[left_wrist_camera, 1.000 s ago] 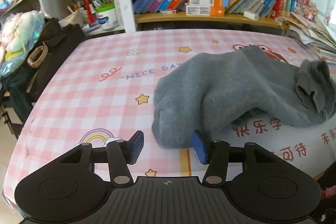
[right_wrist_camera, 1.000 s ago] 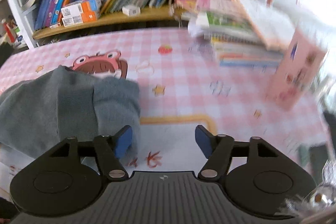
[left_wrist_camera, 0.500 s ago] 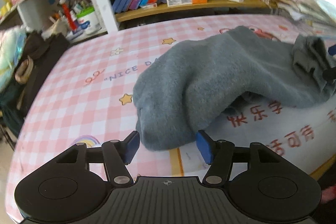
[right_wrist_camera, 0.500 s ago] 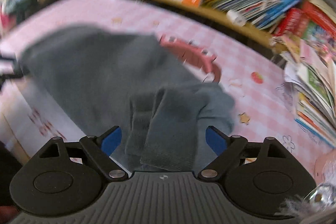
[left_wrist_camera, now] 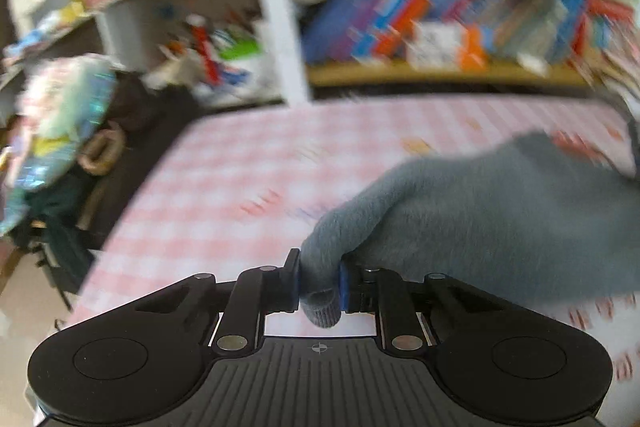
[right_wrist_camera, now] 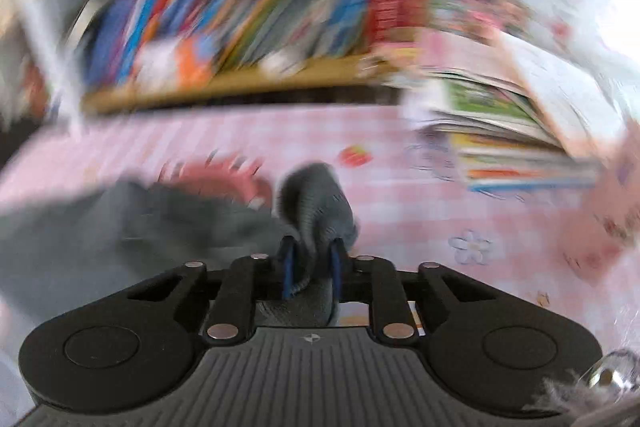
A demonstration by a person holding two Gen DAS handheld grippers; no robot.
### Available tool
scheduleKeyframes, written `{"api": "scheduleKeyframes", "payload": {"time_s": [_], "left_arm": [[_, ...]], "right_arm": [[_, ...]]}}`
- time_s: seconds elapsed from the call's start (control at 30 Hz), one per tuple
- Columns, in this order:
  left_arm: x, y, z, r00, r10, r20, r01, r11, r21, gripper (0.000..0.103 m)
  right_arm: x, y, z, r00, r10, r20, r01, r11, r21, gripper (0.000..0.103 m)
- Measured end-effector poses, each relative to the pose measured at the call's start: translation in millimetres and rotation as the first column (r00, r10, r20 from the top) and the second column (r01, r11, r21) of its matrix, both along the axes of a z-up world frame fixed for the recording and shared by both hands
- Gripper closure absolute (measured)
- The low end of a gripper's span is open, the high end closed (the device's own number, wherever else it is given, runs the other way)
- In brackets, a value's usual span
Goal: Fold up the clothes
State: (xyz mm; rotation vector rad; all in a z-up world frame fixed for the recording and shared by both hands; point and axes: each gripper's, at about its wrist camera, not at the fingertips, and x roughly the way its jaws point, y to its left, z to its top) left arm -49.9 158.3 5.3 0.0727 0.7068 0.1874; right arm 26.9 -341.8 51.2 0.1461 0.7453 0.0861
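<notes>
Left gripper (left_wrist_camera: 319,281): our fingers are closing, pinching the grey garment's (left_wrist_camera: 500,219) near end.
Right gripper (right_wrist_camera: 310,267): closing too, clamping its ribbed cuff (right_wrist_camera: 320,203).
Tabletop (left_wrist_camera: 224,195): pink check.

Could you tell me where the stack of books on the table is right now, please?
The stack of books shows in the right wrist view, upper right, on the pink checked tablecloth, right of the grey garment.

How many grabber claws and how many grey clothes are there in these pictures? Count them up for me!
Grabber claws: 2, the left gripper and the right gripper, both closing on cloth
Grey clothes: 1, the grey garment, pinched at both ends
Checked tablecloths: 1, the pink tablecloth
Total: 4
</notes>
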Motion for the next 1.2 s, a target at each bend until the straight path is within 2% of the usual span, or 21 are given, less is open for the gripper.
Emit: {"api": "scheduleKeyframes", "payload": {"time_s": [0.03, 0.07, 0.13, 0.3, 0.4, 0.47, 0.5, 0.53, 0.6, 0.67, 0.77, 0.8, 0.83, 0.87, 0.9, 0.93, 1.0, 1.07, 1.17, 1.2], "left_arm": [[-2.4, 7.7, 6.1, 1.000, 0.016, 0.026, -0.015, 1.000, -0.020, 0.086], [-5.2, 14.9, 12.3, 0.998, 0.036, 0.049, -0.034, 0.999, -0.041, 0.086], [-13.2, 28.9, 22.2, 0.995, 0.067, 0.076, -0.060, 0.994, -0.090, 0.086], [-23.4, 42.4, 16.5, 0.993, 0.116, 0.029, -0.114, 0.990, -0.079, 0.086], [-25.5, 41.4, 9.1, 0.994, 0.111, 0.003, -0.111, 0.991, -0.072, 0.083], [-25.9, 37.5, 5.0, 0.994, 0.107, -0.002, -0.107, 0.993, -0.055, 0.083], [-25.9, 37.3, 3.3, 0.994, 0.107, -0.003, -0.107, 0.993, -0.051, 0.083], [-25.4, 37.1, 2.4, 0.994, 0.109, -0.004, -0.109, 0.993, -0.051, 0.082], [-25.3, 36.2, 1.6, 0.994, 0.112, -0.005, -0.112, 0.992, -0.050, 0.082], [-28.0, 35.2, 0.4, 0.994, 0.113, -0.005, -0.113, 0.992, -0.051, 0.074], [-31.0, 34.7, -2.6, 0.993, 0.115, -0.007, -0.115, 0.991, -0.061, 0.073], [-30.8, 35.0, -4.4, 0.993, 0.117, -0.014, -0.118, 0.991, -0.067, 0.074], [-30.6, 35.2, -6.2, 0.993, 0.119, -0.022, -0.120, 0.990, -0.074, 0.080], [-30.4, 35.5, -8.0, 0.992, 0.121, -0.030, -0.123, 0.989, -0.080, 0.087], [-31.0, 36.4, -8.9, 0.992, 0.125, -0.032, -0.127, 0.988, -0.086, 0.088], [-32.2, 37.3, -9.5, 0.991, 0.131, -0.031, -0.133, 0.987, -0.091, 0.089], [-35.4, 38.6, -9.1, 0.990, 0.135, -0.027, -0.137, 0.985, -0.102, 0.089], [-38.0, 35.9, -8.5, 0.995, 0.102, -0.016, -0.103, 0.987, -0.119, 0.088], [-39.7, 22.3, -8.4, 1.000, 0.010, 0.010, -0.008, 0.991, -0.136, 0.082], [-38.5, 18.1, -10.8, 1.000, -0.003, -0.009, 0.002, 0.991, -0.130, 0.080]], "right_arm": [[-2.1, -13.4, 1.9, 0.999, -0.038, -0.005, 0.038, 0.997, 0.062, 0.091], [-4.5, -26.5, 3.8, 0.997, -0.076, -0.012, 0.077, 0.990, 0.119, 0.099], [-13.7, -42.9, 5.9, 0.992, -0.123, -0.041, 0.128, 0.981, 0.143, 0.102], [-31.0, -48.8, -9.6, 0.978, -0.152, -0.143, 0.167, 0.982, 0.094, 0.102], [-35.3, -25.7, -15.4, 0.983, -0.078, -0.166, 0.085, 0.996, 0.038, 0.096], [-34.6, -1.8, -13.6, 0.988, 0.003, -0.155, 0.002, 0.999, 0.035, 0.078], [-30.9, 14.1, -10.9, 0.989, 0.058, -0.134, -0.053, 0.998, 0.040, 0.055], [-27.3, 29.6, -8.2, 0.987, 0.112, -0.114, -0.108, 0.993, 0.043, 0.046], [-18.2, 61.0, -7.2, 0.970, 0.223, -0.102, -0.220, 0.975, 0.038, 0.044], [-5.7, 98.2, -9.0, 0.936, 0.337, -0.101, -0.336, 0.941, 0.026, 0.037], [7.8, 140.2, -23.5, 0.894, 0.432, -0.123, -0.440, 0.897, -0.050, 0.035], [12.6, 151.6, -29.9, 0.883, 0.450, -0.131, -0.462, 0.884, -0.078, 0.036], [19.3, 156.6, -36.8, 0.886, 0.442, -0.140, -0.456, 0.885, -0.090, 0.043], [26.1, 160.9, -43.4, 0.890, 0.432, -0.148, -0.448, 0.888, -0.100, 0.054], [33.3, 155.9, -47.1, 0.902, 0.402, -0.157, -0.416, 0.906, -0.075, 0.081], [40.3, 150.3, -50.6, 0.914, 0.370, -0.166, -0.383, 0.923, -0.050, 0.087], [42.9, 122.1, -51.8, 0.945, 0.284, -0.161, -0.289, 0.957, -0.003, 0.089], [41.8, 93.6, -51.7, 0.968, 0.200, -0.154, -0.197, 0.980, 0.030, 0.091], [26.9, 52.0, -53.1, 0.978, 0.092, -0.189, -0.078, 0.994, 0.081, 0.098], [19.8, 41.5, -55.9, 0.976, 0.051, -0.212, -0.039, 0.997, 0.059, 0.102]]}}
